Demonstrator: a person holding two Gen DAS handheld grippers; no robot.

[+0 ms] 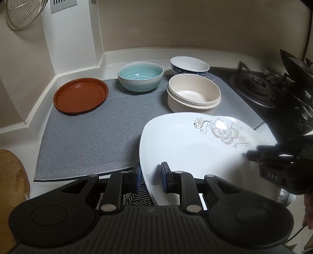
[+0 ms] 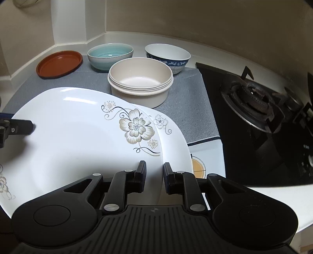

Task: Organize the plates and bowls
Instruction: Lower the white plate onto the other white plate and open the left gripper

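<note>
At the far left we see the edge of a wooden board (image 1: 11, 187) and, high on the wall, a wire basket (image 1: 23, 13) beside a white pillar with a vent (image 1: 63, 4). A pale counter (image 1: 45, 97) with a raised white lip runs into the corner under beige walls, and a grey mat (image 1: 84, 140) covers most of it. On the mat's left sits a brown plate (image 1: 80, 94), then a teal bowl (image 1: 140, 76), then a stack of beige bowls (image 1: 193, 93) with a blue-patterned bowl (image 1: 188, 66) behind it, near the wall.

Nearer to us, our left gripper (image 1: 150, 176) holds the left rim of a white flowered plate (image 1: 191, 144), its blue-padded fingers narrowed on that edge. Our right gripper (image 2: 154, 172) grips the same plate's right rim, fingers narrow around it. From the right wrist view the plate is tilted and raised above a second flowered plate (image 2: 174, 140), which lies under it at the front edge of the mat. Just right of that one a small dish with a yellow centre (image 2: 198, 166) peeks out. Further right the black gas stove (image 2: 254, 109) fills the counter, its burner ring near the mat's edge
</note>
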